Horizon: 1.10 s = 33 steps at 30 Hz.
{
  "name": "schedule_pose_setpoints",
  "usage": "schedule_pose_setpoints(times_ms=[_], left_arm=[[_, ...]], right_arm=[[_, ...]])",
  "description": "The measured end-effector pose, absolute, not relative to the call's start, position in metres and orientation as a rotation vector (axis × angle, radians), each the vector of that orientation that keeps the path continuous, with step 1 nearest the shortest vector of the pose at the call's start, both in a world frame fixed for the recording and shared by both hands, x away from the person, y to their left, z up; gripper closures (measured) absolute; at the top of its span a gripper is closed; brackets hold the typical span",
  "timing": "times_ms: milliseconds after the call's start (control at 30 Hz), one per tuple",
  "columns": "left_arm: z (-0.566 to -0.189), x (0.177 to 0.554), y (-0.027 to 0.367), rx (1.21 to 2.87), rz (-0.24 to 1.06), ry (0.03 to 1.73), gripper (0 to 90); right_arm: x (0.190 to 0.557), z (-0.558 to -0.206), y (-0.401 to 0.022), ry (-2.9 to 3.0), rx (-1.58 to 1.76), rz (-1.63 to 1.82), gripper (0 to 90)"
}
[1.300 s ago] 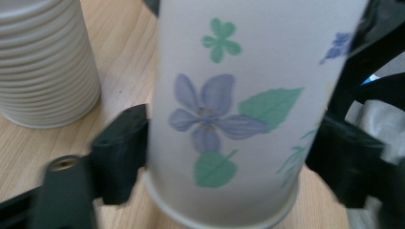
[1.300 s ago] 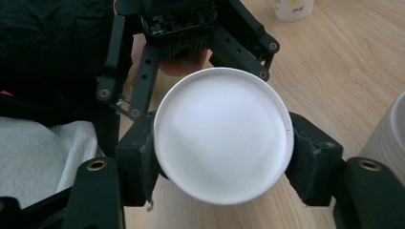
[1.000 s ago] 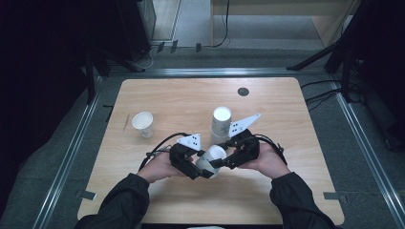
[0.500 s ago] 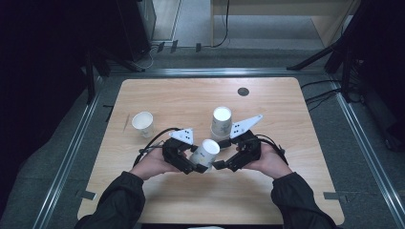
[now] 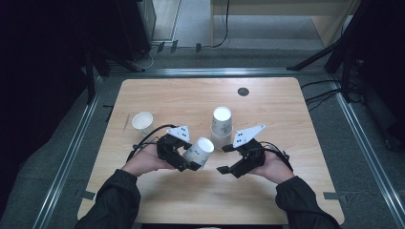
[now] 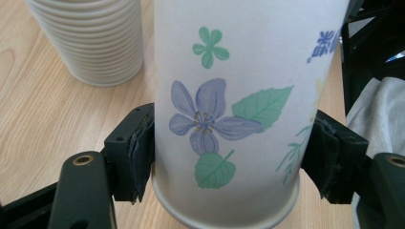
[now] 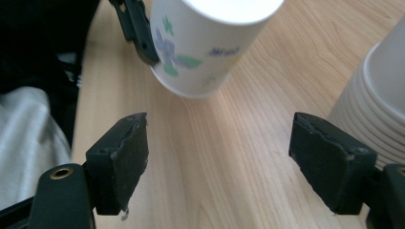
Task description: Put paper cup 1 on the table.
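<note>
Flowered paper cup (image 6: 224, 119) clamped sideways in left gripper (image 5: 187, 157) fingers; right gripper (image 5: 228, 160) fingers just opened, empty.

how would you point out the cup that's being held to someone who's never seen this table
Start at the wooden table and find the tall stack of cups near its middle. Just in front of the stack and to the left, the left tool grips one paper cup between its pads. Unlike the stack and the lone cup standing farther left, it is tipped on its side off the table, with flowers printed on it.
</note>
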<state>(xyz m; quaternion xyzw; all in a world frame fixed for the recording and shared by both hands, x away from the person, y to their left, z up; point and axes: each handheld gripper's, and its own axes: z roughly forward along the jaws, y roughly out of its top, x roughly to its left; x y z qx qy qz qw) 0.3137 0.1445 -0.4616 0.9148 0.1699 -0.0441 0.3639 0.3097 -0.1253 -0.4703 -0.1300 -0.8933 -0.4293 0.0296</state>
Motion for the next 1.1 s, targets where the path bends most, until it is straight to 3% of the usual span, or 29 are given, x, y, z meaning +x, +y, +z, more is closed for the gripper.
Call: schedule_pose_setpoints(times_ms=[567, 1100], left_arm=[[-0.438, 0.322, 0.134, 2.523, -0.063, 0.336, 27.7], [-0.455, 0.318, 0.114, 2.649, -0.088, 0.282, 27.8]], right_arm=[[0.316, -0.471, -0.125, -2.674, -0.461, -1.388, 19.8], [0.314, -0.472, -0.114, -2.689, -0.404, -1.401, 19.9]])
